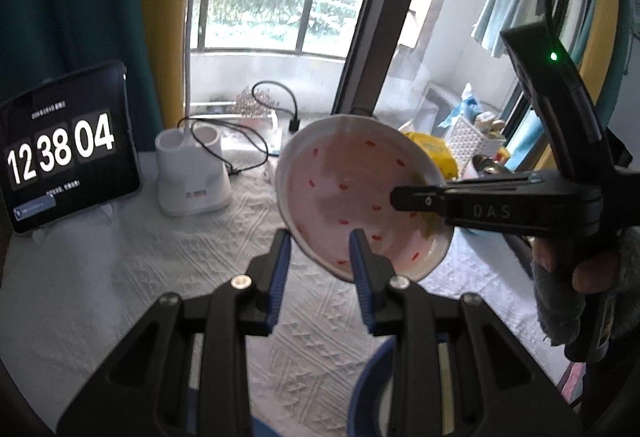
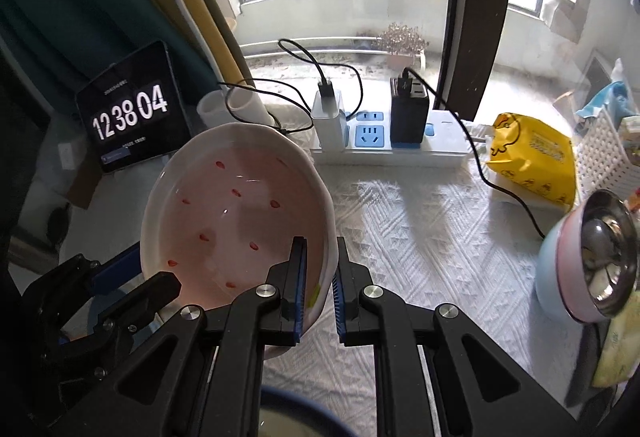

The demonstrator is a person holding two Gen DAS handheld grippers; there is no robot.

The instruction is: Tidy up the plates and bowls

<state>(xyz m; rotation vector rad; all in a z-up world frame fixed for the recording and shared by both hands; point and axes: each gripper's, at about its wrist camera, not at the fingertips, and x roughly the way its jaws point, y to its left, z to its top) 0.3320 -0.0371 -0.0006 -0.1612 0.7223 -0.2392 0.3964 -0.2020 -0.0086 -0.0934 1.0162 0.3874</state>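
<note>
A shallow pink plate [image 1: 344, 189] with small red marks hangs tilted above the white tablecloth. Its near rim runs between the fingers of my left gripper [image 1: 320, 241], which is shut on it. From the right, my right gripper [image 1: 400, 195] reaches in and pinches the opposite rim. In the right wrist view the same plate [image 2: 236, 221] stands on edge, its rim clamped in my right gripper [image 2: 320, 261]. My left gripper [image 2: 148, 277] holds the plate's lower left rim. A dark blue bowl rim [image 2: 300, 409] shows below the plate.
A tablet clock [image 1: 60, 153] and a white lamp base [image 1: 192, 177] stand at the back left. A power strip [image 2: 392, 145] with chargers lies by the window. At the right are a yellow bag [image 2: 532, 161], a white basket [image 2: 600, 157] and a pink-and-blue steel-lined bowl [image 2: 588, 265].
</note>
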